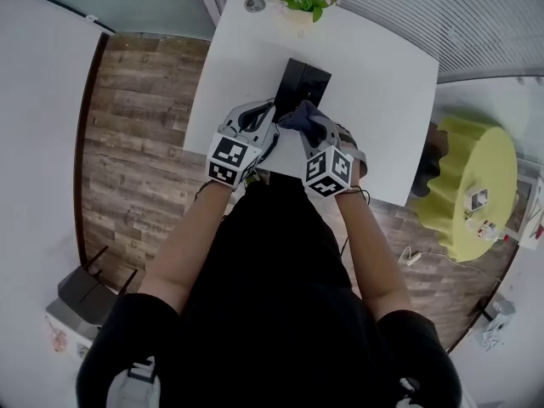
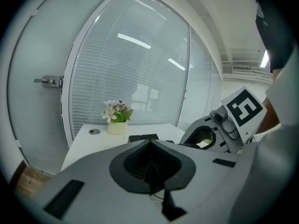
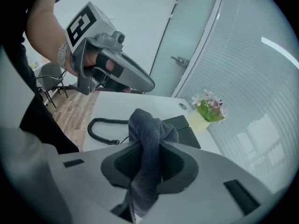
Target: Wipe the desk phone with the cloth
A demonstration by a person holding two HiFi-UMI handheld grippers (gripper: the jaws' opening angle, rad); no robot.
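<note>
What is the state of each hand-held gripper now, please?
Left hand-held gripper: closed, with nothing between its jaws.
Right hand-held gripper: closed, holding the cloth.

Bright, even indoor light. Strip-lamp glare on glass wall (image 2: 135, 73) toward 12 o'clock. Soft shadows. Fisheye bending, dark vignette at rims.

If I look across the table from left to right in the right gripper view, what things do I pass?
curly phone cord → grey cloth → black desk phone → flower pot
</note>
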